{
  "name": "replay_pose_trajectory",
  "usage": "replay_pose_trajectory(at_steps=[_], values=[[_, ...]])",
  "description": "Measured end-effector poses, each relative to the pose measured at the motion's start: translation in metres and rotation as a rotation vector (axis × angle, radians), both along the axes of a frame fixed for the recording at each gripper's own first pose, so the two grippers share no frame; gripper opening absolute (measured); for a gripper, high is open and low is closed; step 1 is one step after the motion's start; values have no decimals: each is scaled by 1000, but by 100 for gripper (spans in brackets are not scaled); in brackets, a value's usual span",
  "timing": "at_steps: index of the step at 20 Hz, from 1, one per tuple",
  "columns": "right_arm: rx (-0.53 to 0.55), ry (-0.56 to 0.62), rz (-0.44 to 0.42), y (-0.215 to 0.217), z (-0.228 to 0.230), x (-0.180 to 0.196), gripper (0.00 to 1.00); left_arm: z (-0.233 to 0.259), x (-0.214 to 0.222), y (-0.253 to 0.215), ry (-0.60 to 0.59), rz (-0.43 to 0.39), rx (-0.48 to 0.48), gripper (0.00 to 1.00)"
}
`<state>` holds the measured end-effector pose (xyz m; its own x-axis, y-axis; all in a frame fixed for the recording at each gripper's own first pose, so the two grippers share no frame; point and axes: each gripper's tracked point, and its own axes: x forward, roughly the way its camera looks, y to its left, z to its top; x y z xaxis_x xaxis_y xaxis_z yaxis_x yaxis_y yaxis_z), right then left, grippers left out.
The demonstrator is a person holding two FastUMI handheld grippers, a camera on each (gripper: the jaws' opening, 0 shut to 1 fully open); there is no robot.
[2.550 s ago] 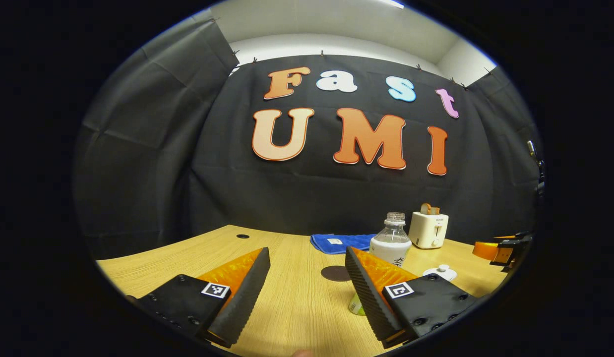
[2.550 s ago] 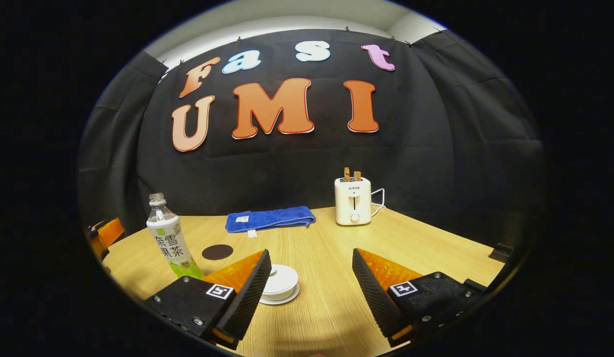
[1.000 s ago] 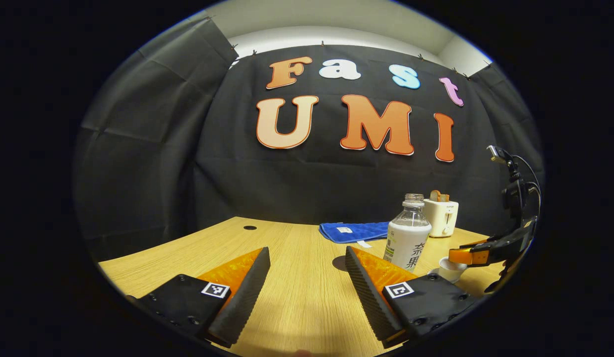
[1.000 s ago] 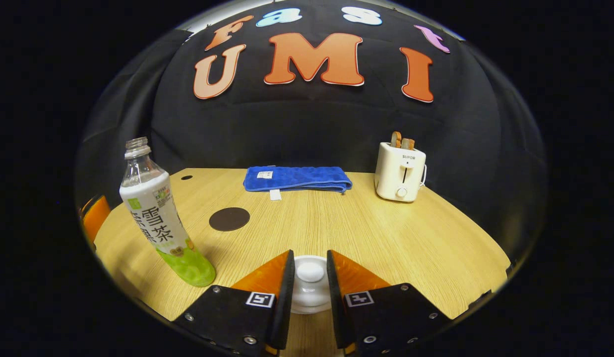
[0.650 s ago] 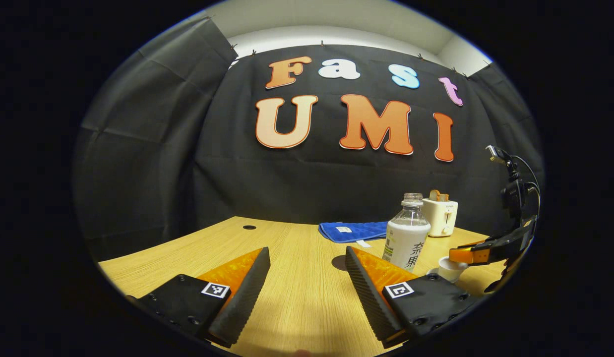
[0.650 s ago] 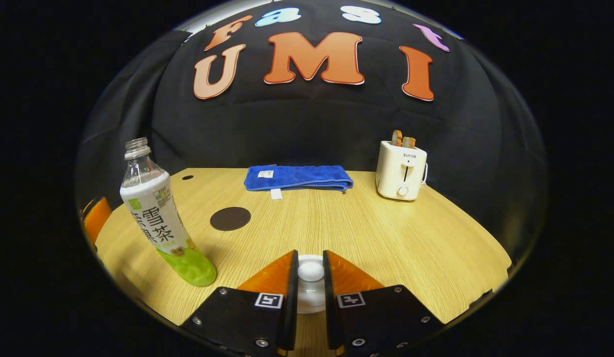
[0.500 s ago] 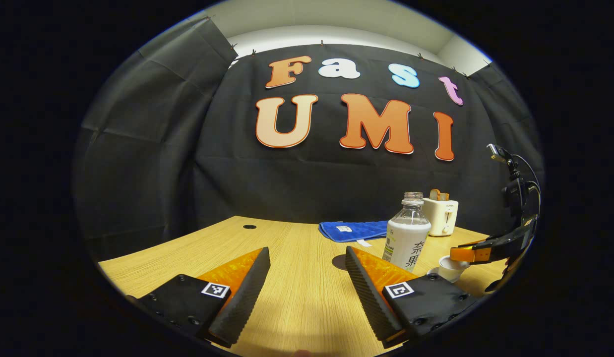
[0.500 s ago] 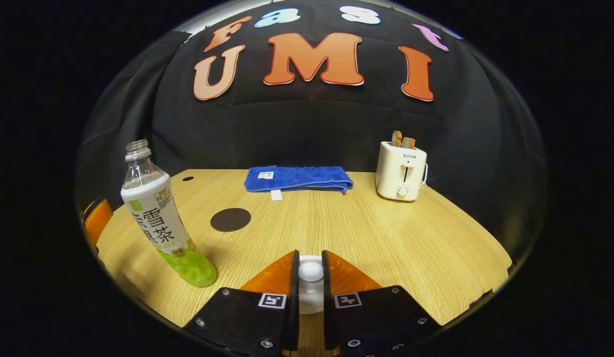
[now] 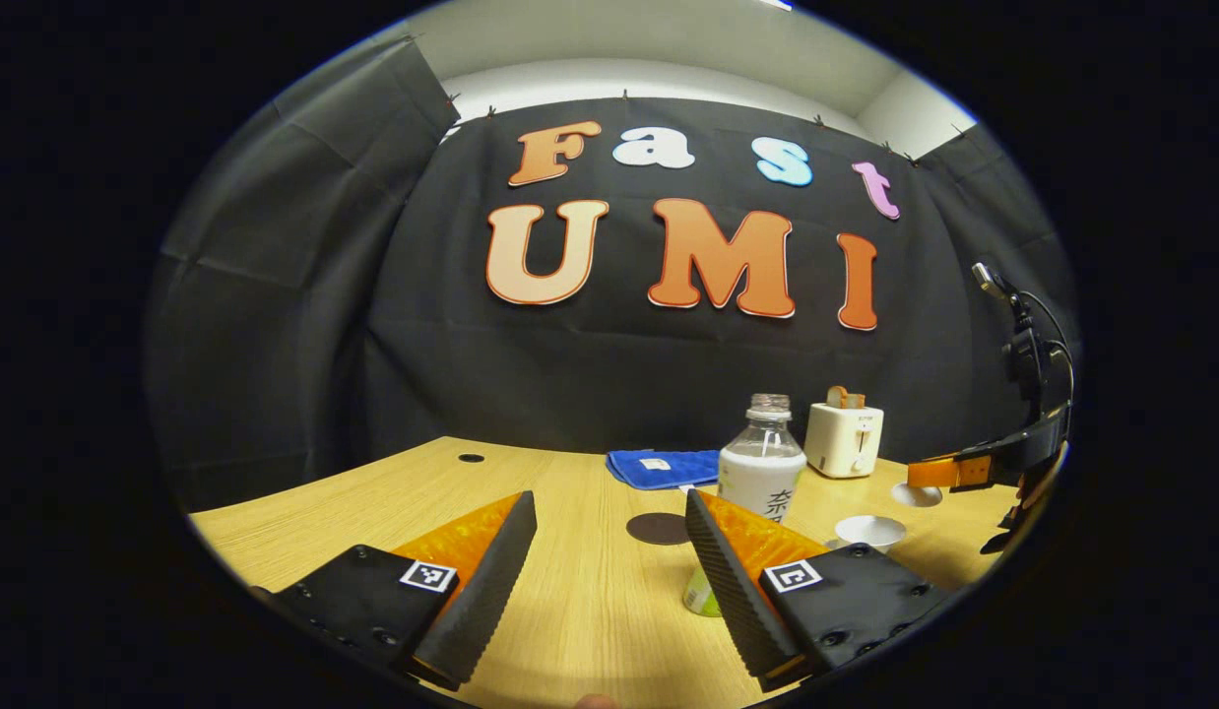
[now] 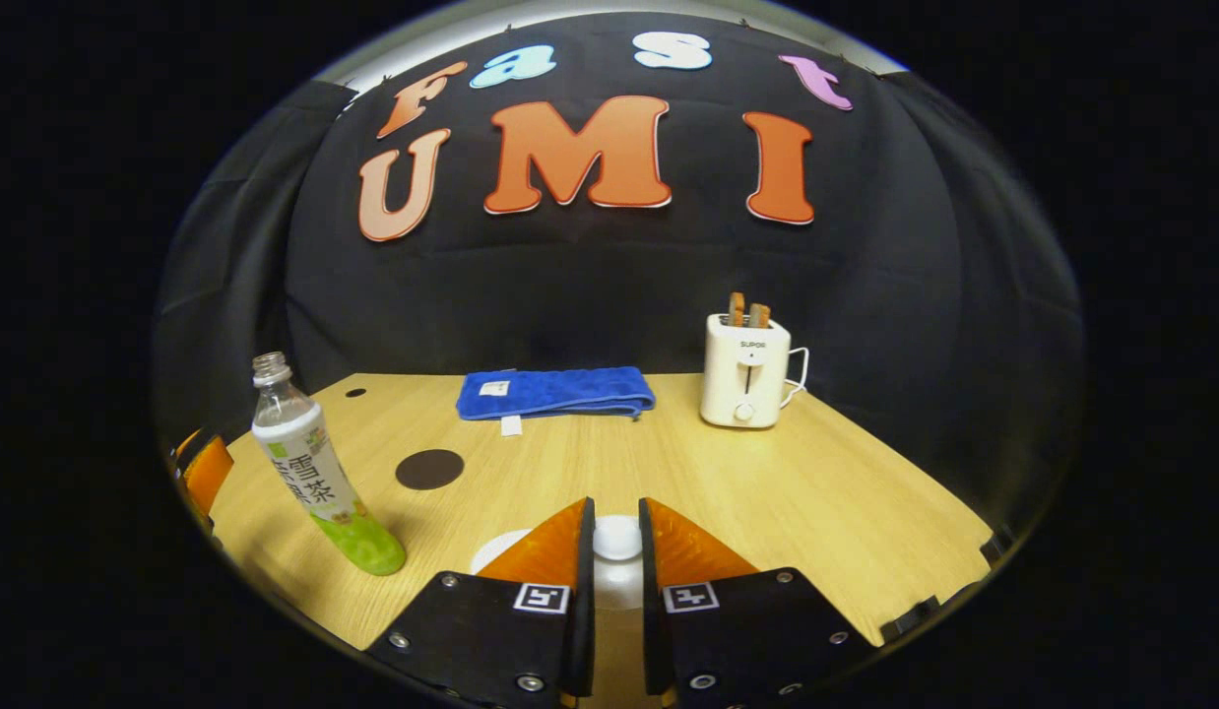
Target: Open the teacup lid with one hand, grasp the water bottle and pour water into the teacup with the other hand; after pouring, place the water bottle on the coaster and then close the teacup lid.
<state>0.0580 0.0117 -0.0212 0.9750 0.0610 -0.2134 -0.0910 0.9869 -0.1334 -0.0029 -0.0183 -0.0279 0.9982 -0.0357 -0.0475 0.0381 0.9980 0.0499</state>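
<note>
Across the left gripper view: wooden tabletop (image 9: 570, 591), black cloth wall, left gripper (image 9: 605, 571) jaws wide, water bottle (image 9: 762, 478) upright near coaster (image 9: 657, 528), uncovered teacup (image 9: 868, 532).

Right gripper view: right gripper (image 10: 616, 561) jaws narrow, clamping teacup lid (image 10: 617, 537) above tabletop; blue towel (image 10: 555, 391), toaster (image 10: 745, 382) at back.

— How's the left gripper (image 9: 609, 537) standing?

— Low over the surface (image 9: 570, 611), level, its fingers (image 9: 481, 581) spread wide with nothing between them.

— And the right gripper (image 10: 616, 540)?

— Its fingers (image 10: 568, 561) are drawn close, pinching the lid knob (image 10: 617, 538) from both sides. From the left gripper view it hangs raised at the far right, reaching in sideways.
</note>
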Motion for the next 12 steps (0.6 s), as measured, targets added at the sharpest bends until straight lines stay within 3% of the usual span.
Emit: replay_pose_trajectory(at_steps=[1, 6, 12], values=[[9, 0, -18, -11, 0, 0, 20, -2, 0, -8, 0, -15, -6, 98], [49, 5, -86, -50, -5, 0, 20, -8, 2, -45, 12, -89, 28, 98], [80, 27, -111, -66, -20, 12, 20, -28, 12, -79, 52, -160, 69, 98]])
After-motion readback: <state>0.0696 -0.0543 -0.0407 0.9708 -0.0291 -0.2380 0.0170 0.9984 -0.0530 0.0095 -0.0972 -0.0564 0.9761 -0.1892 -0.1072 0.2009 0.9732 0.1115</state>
